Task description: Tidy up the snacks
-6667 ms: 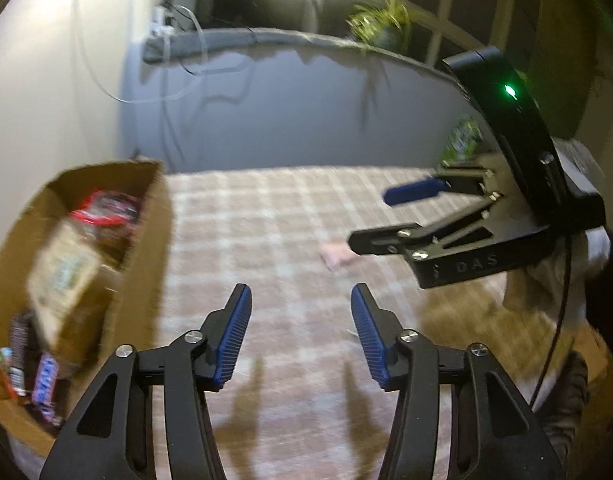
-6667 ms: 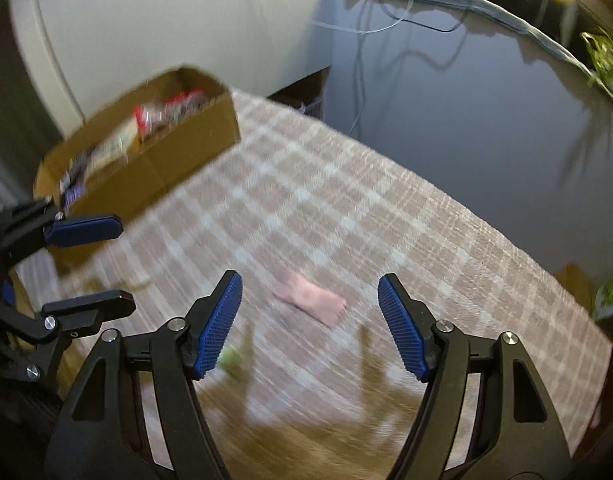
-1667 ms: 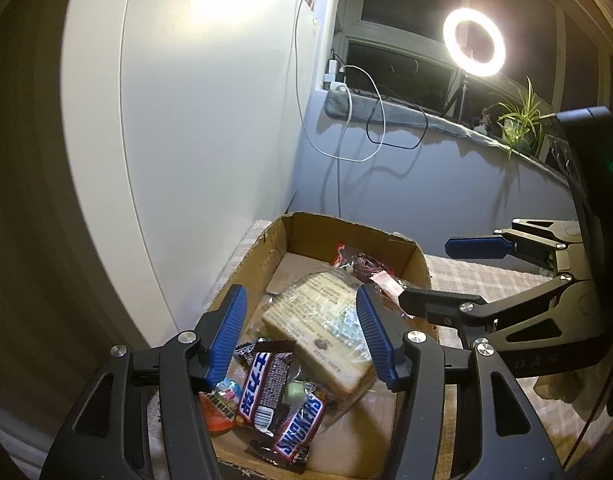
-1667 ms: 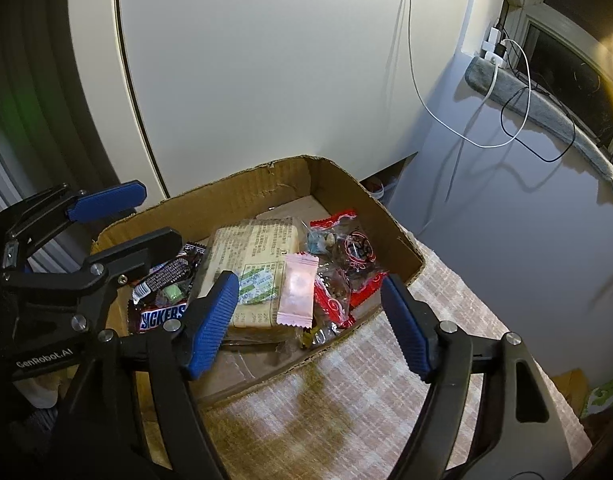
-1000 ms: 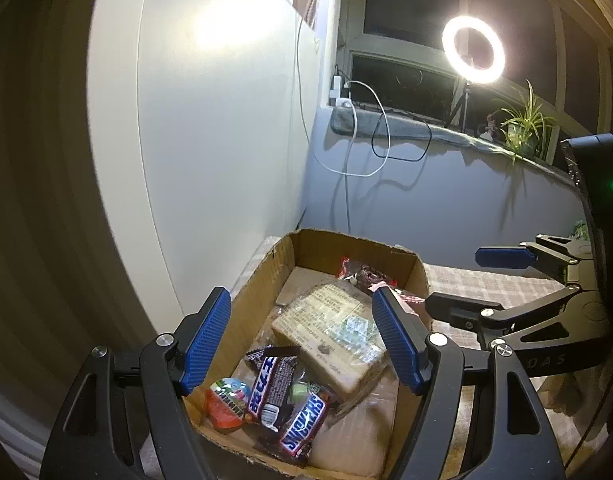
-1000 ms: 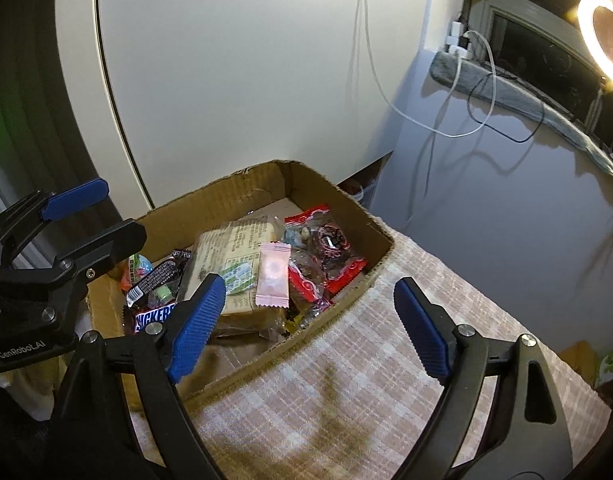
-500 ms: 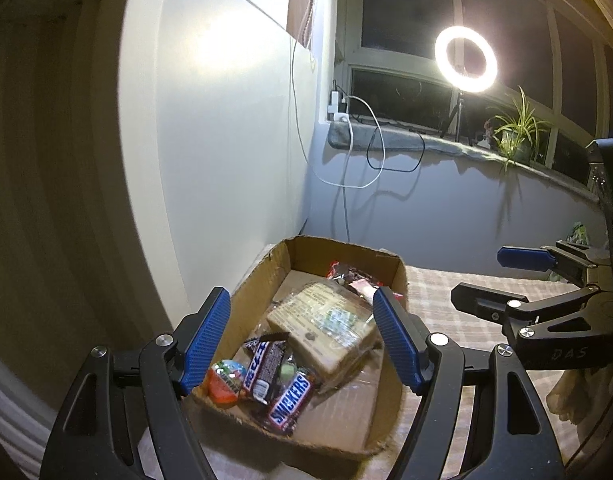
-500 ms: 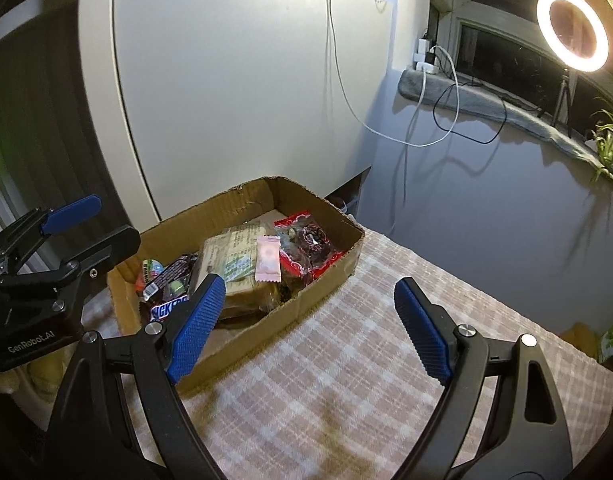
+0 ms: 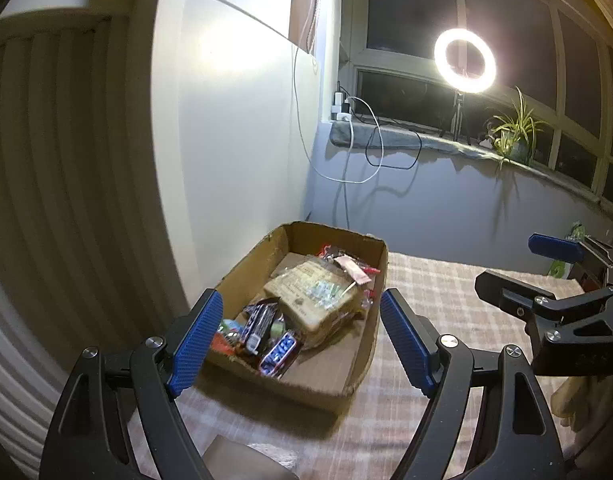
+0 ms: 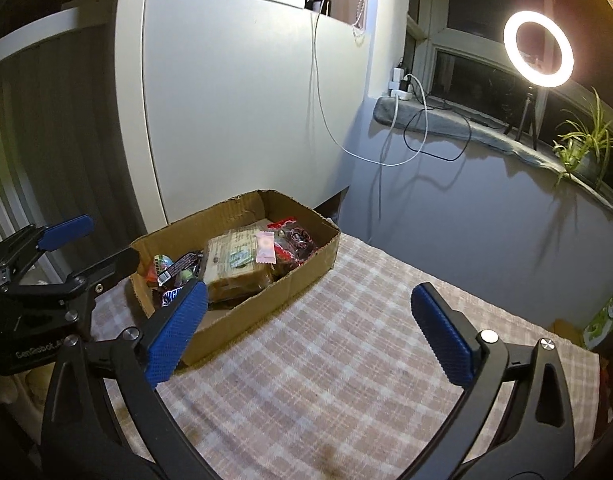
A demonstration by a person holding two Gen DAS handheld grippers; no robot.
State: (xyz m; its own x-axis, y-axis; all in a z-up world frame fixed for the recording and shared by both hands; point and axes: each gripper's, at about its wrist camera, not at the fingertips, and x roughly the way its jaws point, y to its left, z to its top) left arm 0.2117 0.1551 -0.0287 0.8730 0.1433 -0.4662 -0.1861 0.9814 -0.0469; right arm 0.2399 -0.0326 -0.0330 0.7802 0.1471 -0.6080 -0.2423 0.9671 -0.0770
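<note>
Left gripper (image 9: 302, 338), right gripper (image 10: 306, 330): jaws opening, empty | cardboard box (image 10: 266, 300) full | risk: pink sachet (image 10: 265, 247) atop pile may slide off if box is knocked.

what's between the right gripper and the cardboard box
Only bare checked tablecloth, seen in the right wrist view. The right gripper is opening with nothing between its fingers, and the cardboard box sits beyond it.

A: Support surface?
B: Table (image 10: 346, 360) under a pink-beige plaid cloth (image 9: 446, 292).
A: What's directly on it?
B: One open cardboard box (image 10: 266, 304) near the wall corner, snacks inside. In the left wrist view, something grey (image 9: 242, 460) at the near edge; can't identify it.
</note>
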